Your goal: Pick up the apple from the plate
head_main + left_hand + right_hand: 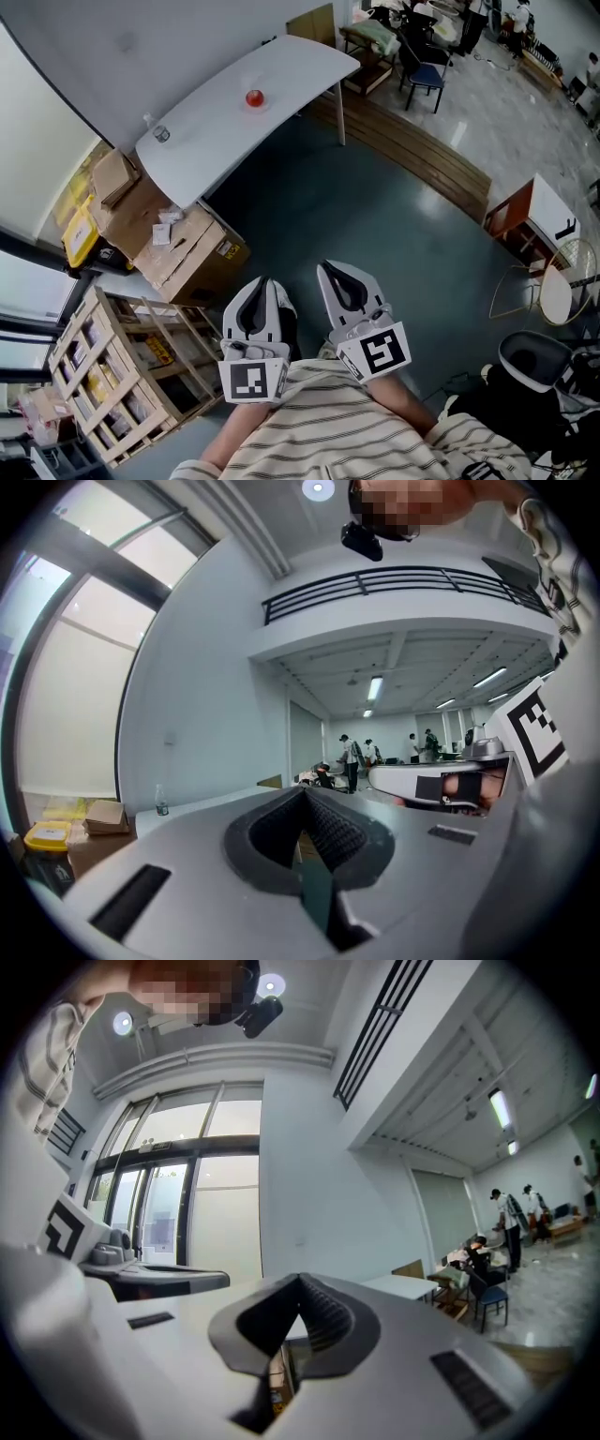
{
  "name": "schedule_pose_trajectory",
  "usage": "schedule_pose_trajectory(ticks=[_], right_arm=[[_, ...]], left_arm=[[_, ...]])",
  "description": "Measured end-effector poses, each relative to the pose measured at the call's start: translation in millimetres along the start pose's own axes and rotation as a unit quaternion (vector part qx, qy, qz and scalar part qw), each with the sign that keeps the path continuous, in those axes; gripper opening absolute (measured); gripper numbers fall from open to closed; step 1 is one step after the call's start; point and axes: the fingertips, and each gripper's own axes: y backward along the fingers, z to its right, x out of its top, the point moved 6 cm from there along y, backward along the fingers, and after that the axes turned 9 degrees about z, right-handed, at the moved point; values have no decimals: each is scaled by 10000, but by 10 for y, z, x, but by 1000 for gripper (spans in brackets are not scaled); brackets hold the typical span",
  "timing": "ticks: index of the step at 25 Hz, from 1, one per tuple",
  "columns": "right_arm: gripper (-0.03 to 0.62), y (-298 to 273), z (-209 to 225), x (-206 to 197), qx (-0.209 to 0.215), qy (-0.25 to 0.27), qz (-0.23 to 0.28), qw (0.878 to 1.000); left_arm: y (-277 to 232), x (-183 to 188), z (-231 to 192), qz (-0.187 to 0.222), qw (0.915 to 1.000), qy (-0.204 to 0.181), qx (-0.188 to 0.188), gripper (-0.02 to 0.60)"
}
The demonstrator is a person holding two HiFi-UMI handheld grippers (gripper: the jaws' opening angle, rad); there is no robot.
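As one apple [254, 97] shows, left claw [264, 285], right claw [328, 272] are shut.

1. The apple [254, 97] sat on the table [300, 61], near its middle.
2. A bottle [161, 134] stood at the table's left end.
3. Cardboard boxes [187, 248] lay on the floor before that end, with a wooden crate [112, 375] nearer still.
4. The left gripper [264, 283] and the right gripper [330, 270] were side by side, well apart from the table.

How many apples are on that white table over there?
1: the apple sits near the middle of the white table. Nothing on the tabletop looks big enough to hide another.
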Motion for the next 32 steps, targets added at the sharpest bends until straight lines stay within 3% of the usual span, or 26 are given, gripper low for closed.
schedule_pose_trajectory(ticks=[10,16,21,26,32], right_arm=[[12,-722,395,-190,-58,301,-226,9993],[12,-1470,576,-180,-33,391,-238,9989],[12,-2109,726,-163,-309,462,-259,9981],[12,-2791,796,-274,-476,462,-234,9975],[12,-3308,891,-434,-575,508,-195,9969]], left_arm=[[-765,-310,-423,12,9994,344,-77,5],[-1383,-401,-954,63,9986,527,17,5],[-1909,-520,-1498,-26,9964,842,73,5],[-2362,-555,-2041,136,9959,897,-4,5],[-2856,-610,-2369,258,9964,772,-245,5]])
